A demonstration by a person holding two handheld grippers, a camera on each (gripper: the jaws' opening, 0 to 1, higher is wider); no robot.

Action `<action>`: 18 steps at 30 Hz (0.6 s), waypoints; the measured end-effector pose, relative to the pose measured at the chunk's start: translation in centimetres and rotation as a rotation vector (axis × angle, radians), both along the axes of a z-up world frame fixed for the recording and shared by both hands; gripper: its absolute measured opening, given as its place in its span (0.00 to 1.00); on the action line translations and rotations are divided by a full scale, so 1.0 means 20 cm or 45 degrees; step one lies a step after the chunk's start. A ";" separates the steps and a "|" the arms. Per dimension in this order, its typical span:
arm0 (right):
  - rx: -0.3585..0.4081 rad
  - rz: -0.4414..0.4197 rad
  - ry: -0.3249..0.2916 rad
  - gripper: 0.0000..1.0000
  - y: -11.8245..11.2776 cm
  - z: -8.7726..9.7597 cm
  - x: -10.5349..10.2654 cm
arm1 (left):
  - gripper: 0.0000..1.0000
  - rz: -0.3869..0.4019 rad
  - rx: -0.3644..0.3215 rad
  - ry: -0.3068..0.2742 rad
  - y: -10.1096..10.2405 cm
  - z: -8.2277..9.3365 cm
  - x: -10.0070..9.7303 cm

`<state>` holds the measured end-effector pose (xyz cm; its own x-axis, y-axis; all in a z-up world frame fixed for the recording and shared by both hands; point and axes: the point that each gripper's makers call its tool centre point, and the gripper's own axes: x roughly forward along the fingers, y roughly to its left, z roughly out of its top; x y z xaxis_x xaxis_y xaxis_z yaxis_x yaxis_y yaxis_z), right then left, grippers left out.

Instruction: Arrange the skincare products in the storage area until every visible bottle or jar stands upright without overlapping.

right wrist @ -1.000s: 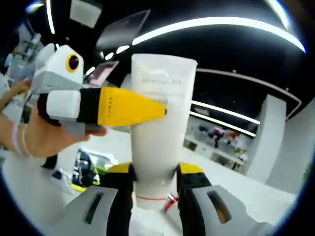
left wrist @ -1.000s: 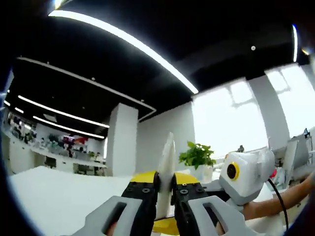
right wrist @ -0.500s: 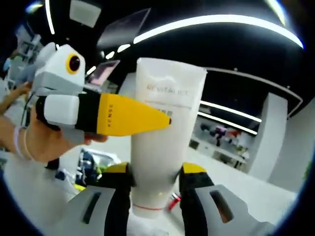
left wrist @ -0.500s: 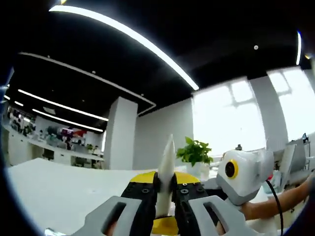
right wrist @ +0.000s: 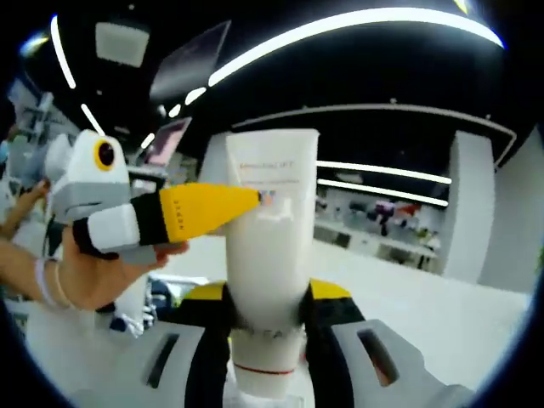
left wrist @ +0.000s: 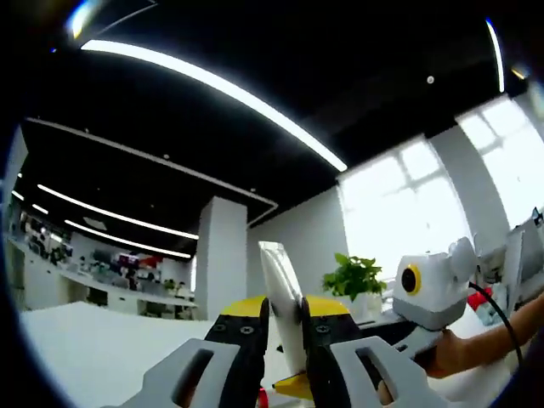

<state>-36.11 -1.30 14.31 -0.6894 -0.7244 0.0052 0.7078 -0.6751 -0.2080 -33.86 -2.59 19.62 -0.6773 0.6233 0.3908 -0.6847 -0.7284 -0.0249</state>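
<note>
one white tube [right wrist: 265, 246], two grippers [left wrist: 285, 336] [right wrist: 265, 314], one potted plant [left wrist: 355, 280]

left gripper [left wrist: 287, 327]: clamped on a white tube [left wrist: 282, 293], seen edge-on | right gripper [left wrist: 406, 316]: at right, held by a hand [left wrist: 455, 361] | potted plant [left wrist: 358, 280] behind | white surface [left wrist: 93, 353] below

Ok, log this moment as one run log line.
phase: two-claw hold | left claw: shut on white tube | right claw: shut on white tube | tube: held aloft, cap down

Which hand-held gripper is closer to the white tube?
Neither is nearer. The right hand-held gripper clamps the tube low, near its cap, and the left hand-held gripper pinches its flat upper end.
</note>
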 end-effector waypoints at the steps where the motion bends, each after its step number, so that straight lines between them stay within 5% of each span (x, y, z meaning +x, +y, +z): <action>1: -0.013 -0.003 -0.010 0.31 0.01 0.00 -0.01 | 0.15 0.006 0.007 0.001 -0.01 0.00 0.00; 9: -0.254 -0.066 -0.087 0.31 0.19 0.10 -0.08 | 0.14 0.072 0.102 -0.056 -0.12 0.00 -0.07; 18: -0.326 -0.322 -0.039 0.31 0.49 0.13 -0.22 | 0.14 0.101 0.073 -0.084 -0.13 -0.04 -0.09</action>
